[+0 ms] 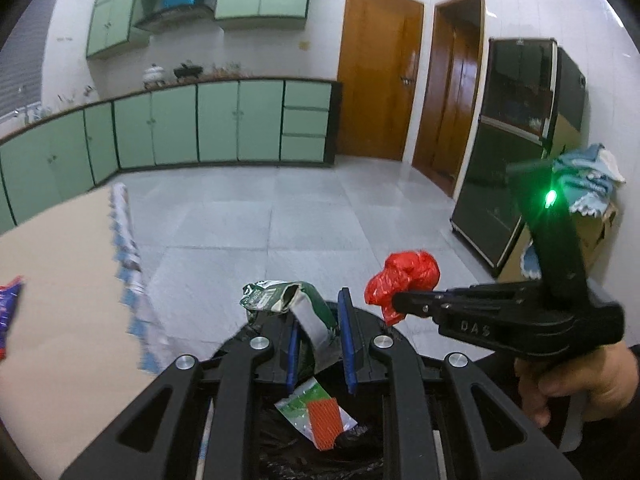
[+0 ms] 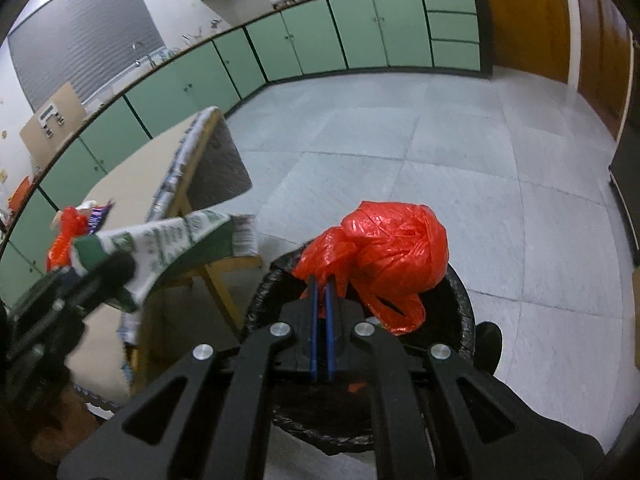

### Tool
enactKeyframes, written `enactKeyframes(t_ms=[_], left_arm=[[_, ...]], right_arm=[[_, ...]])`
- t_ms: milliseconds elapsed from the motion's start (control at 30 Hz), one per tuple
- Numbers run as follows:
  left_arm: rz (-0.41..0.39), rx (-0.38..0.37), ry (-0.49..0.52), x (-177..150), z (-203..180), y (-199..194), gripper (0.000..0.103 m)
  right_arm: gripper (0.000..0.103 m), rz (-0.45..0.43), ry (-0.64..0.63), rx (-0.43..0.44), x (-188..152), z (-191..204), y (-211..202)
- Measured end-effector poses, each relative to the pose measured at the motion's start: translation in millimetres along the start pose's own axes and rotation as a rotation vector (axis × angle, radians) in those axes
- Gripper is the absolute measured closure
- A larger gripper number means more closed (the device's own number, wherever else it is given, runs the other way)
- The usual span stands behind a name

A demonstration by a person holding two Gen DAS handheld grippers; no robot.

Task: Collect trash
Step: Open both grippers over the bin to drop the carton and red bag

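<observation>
My left gripper (image 1: 322, 342) hangs over the black-lined bin (image 1: 320, 444) with its jaws parted around a green and white wrapper (image 1: 280, 300); the wrapper rests against the left finger, grip unclear. The wrapper also shows in the right wrist view (image 2: 168, 240). My right gripper (image 2: 322, 284) is shut on a crumpled red plastic bag (image 2: 384, 248) above the bin (image 2: 460, 292). In the left wrist view the red bag (image 1: 404, 276) hangs at the right gripper's tip (image 1: 396, 300). A green and orange packet (image 1: 316, 408) lies in the bin.
A beige table (image 1: 60, 280) with a patterned cloth edge stands to the left, holding a red and blue packet (image 1: 8, 312) and more trash (image 2: 76, 224). Green cabinets line the far walls. A dark fridge (image 1: 516, 140) and a cardboard box (image 1: 596, 232) stand at right.
</observation>
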State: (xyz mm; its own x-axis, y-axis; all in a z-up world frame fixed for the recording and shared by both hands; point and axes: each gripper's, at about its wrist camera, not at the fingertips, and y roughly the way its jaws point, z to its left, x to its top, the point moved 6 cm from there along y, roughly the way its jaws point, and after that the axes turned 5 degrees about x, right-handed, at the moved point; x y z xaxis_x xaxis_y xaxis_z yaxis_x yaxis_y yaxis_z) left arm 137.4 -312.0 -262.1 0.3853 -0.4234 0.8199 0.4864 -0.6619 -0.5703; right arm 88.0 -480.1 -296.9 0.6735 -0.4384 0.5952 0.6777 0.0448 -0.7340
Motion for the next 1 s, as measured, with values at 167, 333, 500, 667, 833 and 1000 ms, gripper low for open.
enactKeyframes(t_ms=[167,333,500,667,833,1000], left_arm=[[0.076,-0.009,-0.001,-16.4,-3.5,39.0,0.085],[0.107,0.003,-0.004,-25.1,-2.8,54.8,0.078],[0.112,0.017,-0.011,-28.3,1.6,52.8,0.072],[0.091,0.076,-0.054,-27.2,22.3,28.8,0.061],[0.087,0.094,-0.091,-32.1,38.7,16.1,0.060],[0.099,0.064,-0.058,-26.3,29.2,21.4,0.060]], right_arm=[[0.093,0.063,0.049,-0.012,-1.6,-14.8,19.5],[0.071,0.059,0.049,-0.028,-1.8,-14.6,20.1],[0.068,0.035,0.051,-0.021,0.9,-12.7,15.5],[0.068,-0.006,0.021,-0.018,4.2,-4.9,-0.1],[0.068,-0.012,-0.001,-0.011,5.2,6.5,-4.2],[0.068,-0.031,0.009,-0.015,4.8,2.8,-12.3]])
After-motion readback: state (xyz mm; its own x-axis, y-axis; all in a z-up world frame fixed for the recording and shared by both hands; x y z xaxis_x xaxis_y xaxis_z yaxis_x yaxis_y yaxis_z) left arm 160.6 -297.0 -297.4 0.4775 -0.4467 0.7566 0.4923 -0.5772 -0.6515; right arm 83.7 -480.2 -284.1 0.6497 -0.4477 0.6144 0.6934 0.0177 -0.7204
